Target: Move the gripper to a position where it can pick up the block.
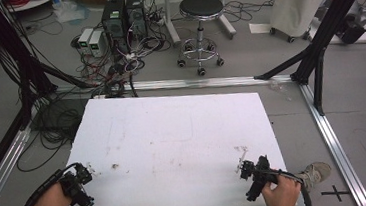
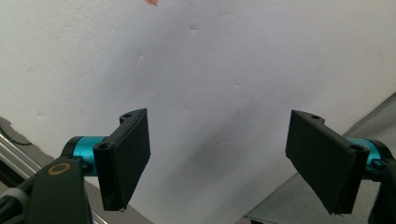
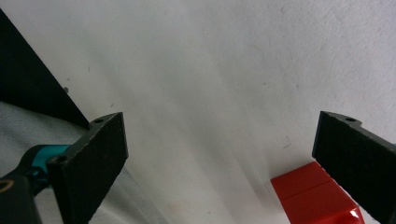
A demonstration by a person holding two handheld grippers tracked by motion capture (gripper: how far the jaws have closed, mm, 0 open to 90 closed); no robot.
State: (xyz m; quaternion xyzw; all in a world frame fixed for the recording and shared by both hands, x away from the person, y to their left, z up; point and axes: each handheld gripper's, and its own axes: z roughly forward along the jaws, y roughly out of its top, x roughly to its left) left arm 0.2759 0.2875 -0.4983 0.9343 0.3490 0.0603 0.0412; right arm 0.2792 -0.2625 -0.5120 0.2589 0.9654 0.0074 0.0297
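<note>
Red block (image 3: 317,196), beside right hand-held gripper (image 3: 224,163)

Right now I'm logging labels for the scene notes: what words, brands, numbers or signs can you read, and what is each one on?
No readable text anywhere.
Floor: a black cross mark, a sign, not a letter.
Computer towers and small white boxes: any labels are too small to read.
Red block by the right claw: no print showing.
White table: only stains.

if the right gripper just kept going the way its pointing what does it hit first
Most likely the bare white table top: the open right gripper looks down onto it. The red block sits off-centre, beside one jaw, so it would probably be missed, though depth is unclear.
</note>
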